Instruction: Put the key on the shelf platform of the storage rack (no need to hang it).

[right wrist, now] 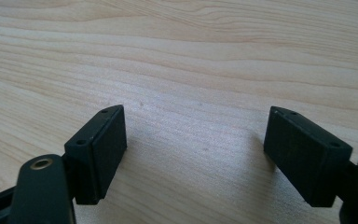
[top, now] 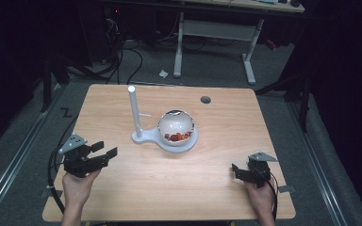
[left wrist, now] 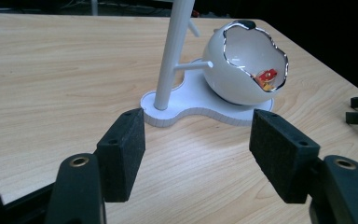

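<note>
Wooden bench (top: 207,188) carried both tools, left (top: 104,149) and right (top: 235,170), jaws apart and empty. Farther off, mid-bench, sat the white bowl (top: 176,123) on its stand (top: 143,138): probably rigid, smooth, fragile; best gripped at the rim.

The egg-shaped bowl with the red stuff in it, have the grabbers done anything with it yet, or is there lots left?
Nothing looks done yet. The egg-shaped bowl sits on its white stand beside the post, red bits inside. Nothing is in hand: the left gripper and right gripper are both open, resting near the table's front corners, apart from the bowl. Reaching for and handling it all seems left.
</note>
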`<state>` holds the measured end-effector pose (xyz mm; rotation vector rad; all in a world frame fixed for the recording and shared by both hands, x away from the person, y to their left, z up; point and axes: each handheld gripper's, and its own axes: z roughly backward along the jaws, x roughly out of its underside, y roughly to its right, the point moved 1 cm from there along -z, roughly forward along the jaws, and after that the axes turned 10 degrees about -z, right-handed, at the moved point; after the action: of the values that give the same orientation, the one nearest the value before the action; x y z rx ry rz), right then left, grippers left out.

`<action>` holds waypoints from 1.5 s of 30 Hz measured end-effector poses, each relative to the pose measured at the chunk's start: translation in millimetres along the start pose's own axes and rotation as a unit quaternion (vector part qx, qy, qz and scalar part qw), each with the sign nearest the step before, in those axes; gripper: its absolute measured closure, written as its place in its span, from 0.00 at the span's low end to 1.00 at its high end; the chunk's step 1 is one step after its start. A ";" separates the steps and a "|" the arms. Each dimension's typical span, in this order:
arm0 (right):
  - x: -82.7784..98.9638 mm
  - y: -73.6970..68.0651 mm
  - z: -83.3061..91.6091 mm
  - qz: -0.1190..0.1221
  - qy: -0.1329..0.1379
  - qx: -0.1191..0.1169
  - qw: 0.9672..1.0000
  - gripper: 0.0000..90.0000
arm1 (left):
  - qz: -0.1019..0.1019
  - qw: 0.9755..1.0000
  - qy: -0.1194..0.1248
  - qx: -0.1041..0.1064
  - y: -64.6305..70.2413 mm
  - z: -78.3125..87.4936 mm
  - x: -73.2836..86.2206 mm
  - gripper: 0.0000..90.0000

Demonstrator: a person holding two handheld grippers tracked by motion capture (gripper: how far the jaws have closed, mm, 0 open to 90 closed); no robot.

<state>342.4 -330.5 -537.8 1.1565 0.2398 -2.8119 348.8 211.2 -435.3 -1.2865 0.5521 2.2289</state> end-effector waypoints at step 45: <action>0.1 -0.2 0.2 -0.001 0.000 0.000 1.000 0.24 | 0.010 0.998 -0.056 -0.002 9.7 -54.9 52.3 0.39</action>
<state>342.2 -330.4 -537.7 1.1564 0.2401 -2.8139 357.6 183.8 -506.1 -1.1537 0.5199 2.3036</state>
